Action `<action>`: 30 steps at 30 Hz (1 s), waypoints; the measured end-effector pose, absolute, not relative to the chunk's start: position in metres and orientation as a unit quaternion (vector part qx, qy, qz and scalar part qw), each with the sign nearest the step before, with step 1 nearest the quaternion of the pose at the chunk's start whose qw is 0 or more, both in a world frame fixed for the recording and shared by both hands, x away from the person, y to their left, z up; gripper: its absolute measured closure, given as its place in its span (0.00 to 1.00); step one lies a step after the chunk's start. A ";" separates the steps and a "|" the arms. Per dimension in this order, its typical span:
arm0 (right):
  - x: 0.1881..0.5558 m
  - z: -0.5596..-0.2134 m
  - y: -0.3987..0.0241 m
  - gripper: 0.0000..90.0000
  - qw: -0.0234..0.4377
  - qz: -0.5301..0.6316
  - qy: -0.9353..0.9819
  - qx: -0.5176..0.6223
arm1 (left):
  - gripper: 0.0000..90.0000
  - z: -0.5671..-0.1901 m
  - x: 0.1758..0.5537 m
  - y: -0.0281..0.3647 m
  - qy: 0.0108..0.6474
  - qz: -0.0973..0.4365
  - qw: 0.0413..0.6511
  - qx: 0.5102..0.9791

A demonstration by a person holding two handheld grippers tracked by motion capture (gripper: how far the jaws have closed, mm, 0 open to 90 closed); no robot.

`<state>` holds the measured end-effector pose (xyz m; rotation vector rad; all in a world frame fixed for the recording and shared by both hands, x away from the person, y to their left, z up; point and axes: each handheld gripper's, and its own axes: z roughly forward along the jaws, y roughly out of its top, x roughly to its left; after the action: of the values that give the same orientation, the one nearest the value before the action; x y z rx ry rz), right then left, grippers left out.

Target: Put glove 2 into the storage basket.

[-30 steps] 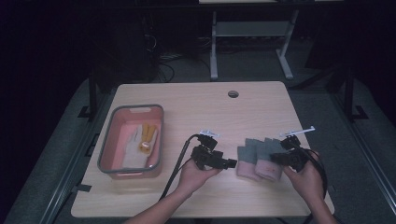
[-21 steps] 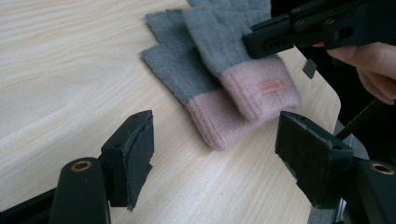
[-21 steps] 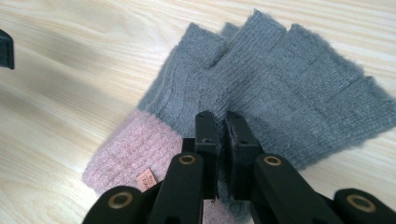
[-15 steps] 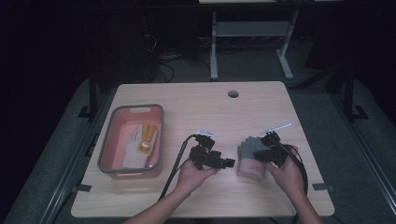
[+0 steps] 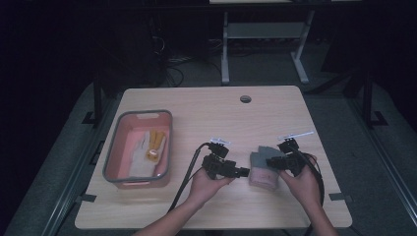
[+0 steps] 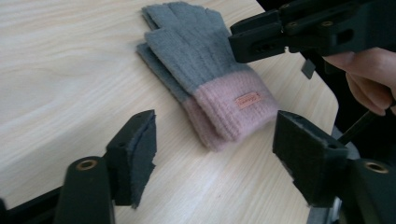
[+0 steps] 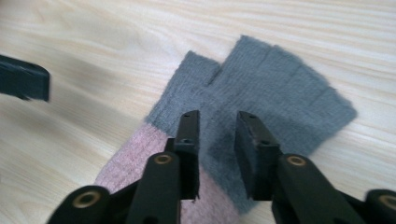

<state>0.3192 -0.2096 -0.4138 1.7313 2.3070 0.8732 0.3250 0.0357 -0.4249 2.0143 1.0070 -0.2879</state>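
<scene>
High view – worktop (image 5: 206,113): pale wood, bare across its far half.
High view – bin (image 5: 110,162): grey-rimmed, pink inside, at 9 o'clock of the hands, holding a pale glove (image 5: 142,155).
High view – gloves (image 5: 263,172): grey with pink cuffs, stacked flat at 5 o'clock of the worktop's middle, near its front edge.
High view – left tool (image 5: 243,171): just beside the cuffs at their 9 o'clock.
High view – right tool (image 5: 270,161): over the stack.
Left gripper view – left tool (image 6: 215,154): jaws wide, just been narrowing, nothing between them; cuffs (image 6: 229,109) ahead at 12 o'clock.
Right gripper view – right tool (image 7: 217,135): jaws just been parting, a narrow gap, low over the grey knit (image 7: 275,88), not pinching it.
Step, judged: settling for a pickup of the top glove.
Next move, judged: lower, close on one layer only.
Room: open worktop toward the bin; right edge close.
</scene>
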 end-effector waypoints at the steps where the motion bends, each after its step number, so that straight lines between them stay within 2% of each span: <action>1: 0.318 -0.414 -0.212 0.75 0.062 0.295 0.760 0.576 | 0.37 -0.427 0.327 0.033 0.403 -0.119 0.421 0.804; 5: 0.313 -0.421 -0.228 0.70 0.046 0.314 0.735 0.599 | 0.40 -0.432 0.330 0.021 0.405 -0.126 0.417 0.804; 11: 0.307 -0.429 -0.246 0.64 0.048 0.354 0.702 0.616 | 0.41 -0.439 0.335 0.010 0.414 -0.125 0.408 0.804; 20: 0.305 -0.443 -0.252 0.55 0.030 0.361 0.689 0.628 | 0.40 -0.453 0.341 -0.001 0.425 -0.144 0.388 0.805; 30: 0.306 -0.457 -0.255 0.53 0.004 0.364 0.678 0.638 | 0.46 -0.462 0.338 -0.013 0.426 -0.144 0.376 0.810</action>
<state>0.3057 -0.2546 -0.4566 2.0011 2.1252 1.1411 0.3385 -0.0132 -0.4621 2.0733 1.0898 -0.3696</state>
